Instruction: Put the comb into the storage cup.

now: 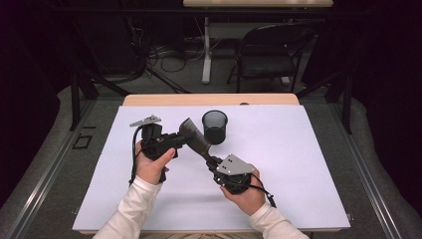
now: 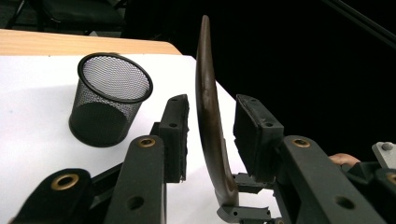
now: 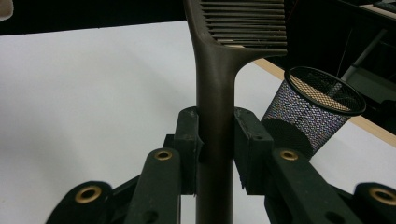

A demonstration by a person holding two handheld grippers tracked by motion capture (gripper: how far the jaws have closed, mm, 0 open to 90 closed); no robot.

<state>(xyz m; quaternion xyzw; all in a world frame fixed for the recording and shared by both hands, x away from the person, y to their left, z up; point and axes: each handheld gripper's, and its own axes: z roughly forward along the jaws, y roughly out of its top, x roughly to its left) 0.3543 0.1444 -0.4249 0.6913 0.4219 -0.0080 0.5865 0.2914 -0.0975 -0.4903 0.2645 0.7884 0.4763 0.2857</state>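
High view, left to right: left tongs (image 1: 175, 140) sit narrowed around the comb (image 1: 195, 137) head, pads not quite pressing, while the right tongs (image 1: 215, 162) clamp its handle. Comb runs diagonally between them, just beside the mesh cup (image 1: 214, 126) on the counter (image 1: 298, 164).

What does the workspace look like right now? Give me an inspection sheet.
Surface: white sheet over a wooden table.
Job's things: dark comb held above the sheet; mesh cup upright beside it.
Clutter: nothing seen.
Grippers: right gripper clamped on the comb's handle; left gripper straddles the comb, pads not pressing.
Cables: one trails from each gripper; more lie on the floor behind the table.
Surroundings: folding chair, desk leg, dark curtains.
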